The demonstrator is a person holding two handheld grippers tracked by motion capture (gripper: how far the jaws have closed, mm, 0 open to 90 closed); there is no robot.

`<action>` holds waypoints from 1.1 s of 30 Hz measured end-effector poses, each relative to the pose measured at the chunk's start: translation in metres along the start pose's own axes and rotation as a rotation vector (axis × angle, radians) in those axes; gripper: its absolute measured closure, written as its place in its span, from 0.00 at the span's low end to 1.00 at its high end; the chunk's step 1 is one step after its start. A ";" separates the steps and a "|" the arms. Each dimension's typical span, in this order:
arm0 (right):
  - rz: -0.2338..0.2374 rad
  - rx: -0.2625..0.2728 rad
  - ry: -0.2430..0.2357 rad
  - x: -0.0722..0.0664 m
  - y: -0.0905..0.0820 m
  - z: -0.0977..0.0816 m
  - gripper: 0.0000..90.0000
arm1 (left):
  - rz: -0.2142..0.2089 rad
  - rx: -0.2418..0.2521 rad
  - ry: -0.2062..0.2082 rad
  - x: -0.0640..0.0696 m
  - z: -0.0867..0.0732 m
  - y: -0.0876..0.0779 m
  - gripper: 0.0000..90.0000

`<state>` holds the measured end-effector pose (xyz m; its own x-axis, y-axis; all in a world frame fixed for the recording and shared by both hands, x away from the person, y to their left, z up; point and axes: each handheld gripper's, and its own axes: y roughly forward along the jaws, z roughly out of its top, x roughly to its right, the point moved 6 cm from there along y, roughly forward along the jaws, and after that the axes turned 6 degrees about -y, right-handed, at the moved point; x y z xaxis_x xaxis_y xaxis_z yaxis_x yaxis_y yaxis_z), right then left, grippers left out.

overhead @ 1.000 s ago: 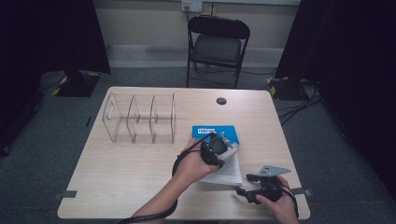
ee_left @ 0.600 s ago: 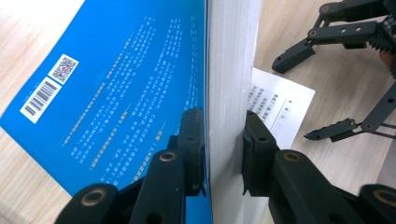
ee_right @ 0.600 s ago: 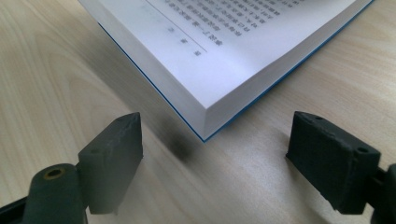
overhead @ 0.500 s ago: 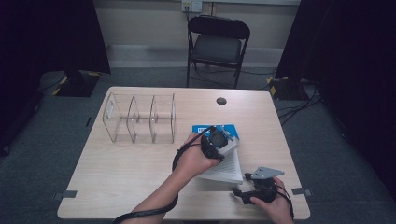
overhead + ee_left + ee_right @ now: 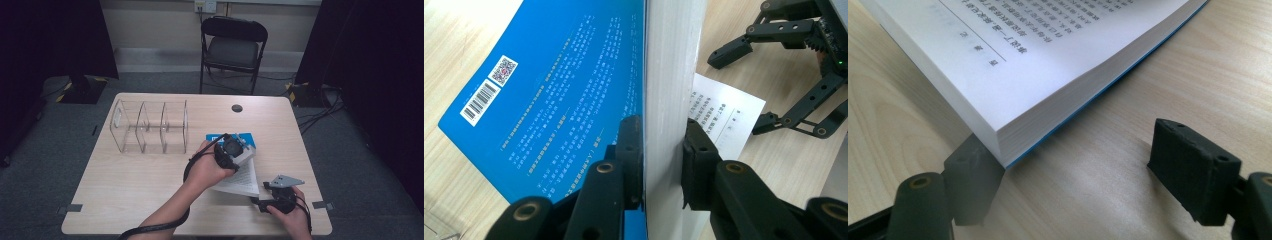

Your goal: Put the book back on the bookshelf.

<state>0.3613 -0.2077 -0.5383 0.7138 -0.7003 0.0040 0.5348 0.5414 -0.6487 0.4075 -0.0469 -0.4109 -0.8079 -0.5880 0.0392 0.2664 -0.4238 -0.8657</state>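
Observation:
A book with a blue cover (image 5: 243, 137) lies open on the table, its printed page (image 5: 241, 181) facing up. My left gripper (image 5: 235, 150) is shut on a thick block of pages (image 5: 664, 75), one pad against the blue cover (image 5: 559, 85) and the other against the printed side. The block stands tilted up from the table. My right gripper (image 5: 257, 201) lies low on the table at the book's near corner (image 5: 1003, 135). It is open; its jaws have just been closing. The corner overhangs its left pad and bare table lies between the pads.
A clear three-compartment organizer (image 5: 150, 127) stands at the back left of the wooden table (image 5: 125, 190). A black round cap (image 5: 237, 108) sits near the far edge. A black folding chair (image 5: 232, 45) stands behind the table.
The right gripper has edged slightly left toward the book's near corner. The left hand keeps its hold on the pages in about the same place.

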 end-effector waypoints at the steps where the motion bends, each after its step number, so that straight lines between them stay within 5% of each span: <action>1: 0.002 0.001 0.000 0.000 0.000 0.000 0.24 | 0.002 -0.002 0.002 0.000 0.000 0.000 0.82; 13: 0.002 0.005 0.006 0.001 0.000 0.000 0.25 | 0.001 0.001 0.009 0.001 -0.003 0.002 0.82; 27: -0.035 0.129 0.006 0.005 -0.006 0.008 0.25 | 0.009 -0.001 0.017 0.009 -0.009 0.008 0.82; 33: -0.030 0.116 0.008 0.005 -0.005 0.007 0.24 | -0.001 -0.018 0.027 0.013 -0.014 0.010 0.81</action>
<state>0.3654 -0.2113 -0.5296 0.6933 -0.7205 0.0152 0.6048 0.5703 -0.5558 0.3930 -0.0494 -0.4262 -0.8222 -0.5685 0.0271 0.2558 -0.4116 -0.8747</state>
